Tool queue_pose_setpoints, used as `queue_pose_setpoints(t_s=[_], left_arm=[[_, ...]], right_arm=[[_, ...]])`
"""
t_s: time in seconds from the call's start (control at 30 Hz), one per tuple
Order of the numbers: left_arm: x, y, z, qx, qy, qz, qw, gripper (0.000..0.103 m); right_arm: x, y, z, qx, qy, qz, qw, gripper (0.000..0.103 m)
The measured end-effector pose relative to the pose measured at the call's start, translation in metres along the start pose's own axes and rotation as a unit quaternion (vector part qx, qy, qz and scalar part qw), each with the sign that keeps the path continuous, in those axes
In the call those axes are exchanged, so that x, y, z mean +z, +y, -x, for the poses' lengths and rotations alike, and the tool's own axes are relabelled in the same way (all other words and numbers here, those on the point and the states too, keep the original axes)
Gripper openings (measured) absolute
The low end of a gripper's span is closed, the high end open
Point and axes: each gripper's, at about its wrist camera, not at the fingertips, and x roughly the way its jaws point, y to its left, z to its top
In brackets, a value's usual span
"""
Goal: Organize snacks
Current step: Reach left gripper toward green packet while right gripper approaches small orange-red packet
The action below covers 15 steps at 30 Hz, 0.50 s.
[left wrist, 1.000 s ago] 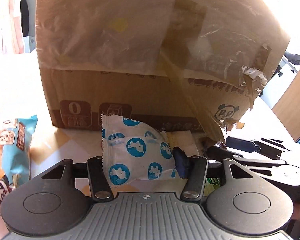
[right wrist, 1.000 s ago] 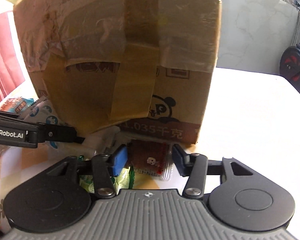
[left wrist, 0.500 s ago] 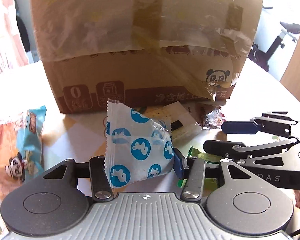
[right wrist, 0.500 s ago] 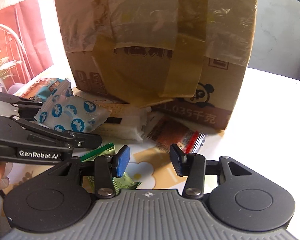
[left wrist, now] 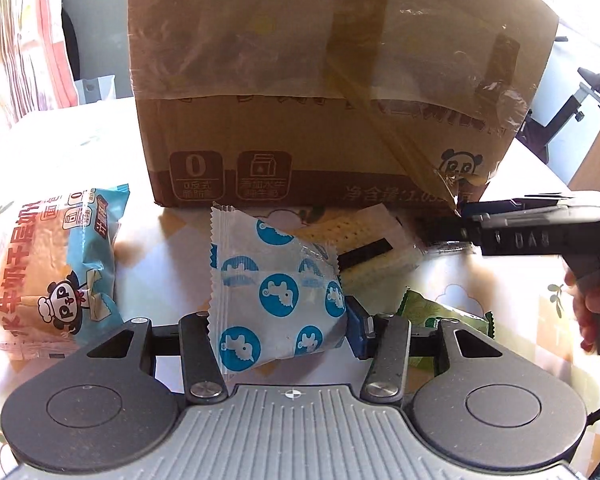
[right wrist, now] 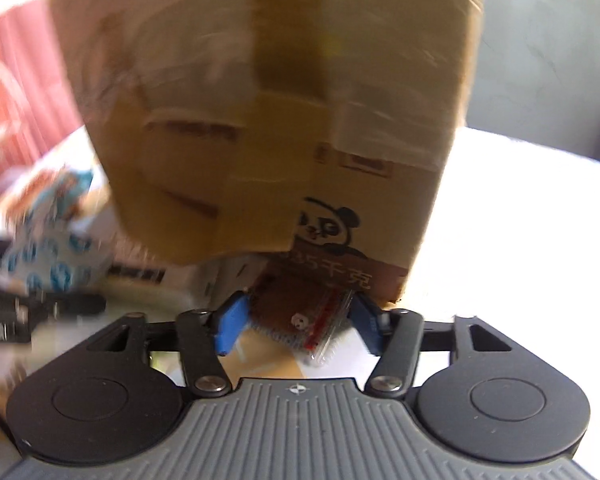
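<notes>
My left gripper [left wrist: 280, 332] is shut on a white packet with blue circles [left wrist: 272, 292], held a little above the table in front of the taped cardboard box [left wrist: 320, 100]. In the blurred right wrist view, my right gripper [right wrist: 298, 320] has its jaws opening around a brown and red packet [right wrist: 300, 312]. That packet lies on the table, partly under the box [right wrist: 280, 120] at its corner. The pads stand just outside its edges. From the right of the left wrist view, the right gripper [left wrist: 468, 222] reaches toward the box's base.
A bread pack [left wrist: 56, 268] lies at the left. A cracker pack [left wrist: 364, 240] and a green packet [left wrist: 440, 316] lie between the grippers. A person's hand [left wrist: 596, 308] holds the right gripper's handle. The patterned tablecloth [left wrist: 520, 280] extends to the right.
The right gripper drew back from the box, then pushed forward again with wider jaws around the brown packet. The left gripper backed away from the box a little, still holding the white packet.
</notes>
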Motion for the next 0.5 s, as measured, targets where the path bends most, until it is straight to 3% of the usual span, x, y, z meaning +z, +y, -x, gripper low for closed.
queue_pose_setpoints(t_s=[0.07, 0.13, 0.3, 0.4, 0.5], left_arm=[[0.0, -0.003, -0.004, -0.001, -0.002, 0.004, 1.0, 0.052], [-0.002, 0.0, -0.003, -0.006, -0.004, 0.012, 0.9999, 0.052], [-0.008, 0.004, 0.003, -0.008, -0.013, 0.021, 0.9997, 0.052], [-0.01, 0.003, 0.006, -0.006, -0.015, 0.019, 0.9997, 0.052], [-0.014, 0.004, 0.009, -0.01, -0.018, 0.022, 0.9995, 0.052]], right_arm=[[0.001, 0.002, -0.003, -0.01, -0.004, -0.004, 1.0, 0.071], [-0.001, 0.02, -0.007, -0.045, 0.008, 0.062, 0.997, 0.063], [-0.005, 0.013, 0.003, -0.034, 0.013, 0.028, 0.999, 0.036], [-0.019, 0.009, 0.016, -0.034, 0.013, 0.02, 0.999, 0.026], [-0.026, 0.012, 0.024, -0.035, 0.021, 0.019, 0.999, 0.025]])
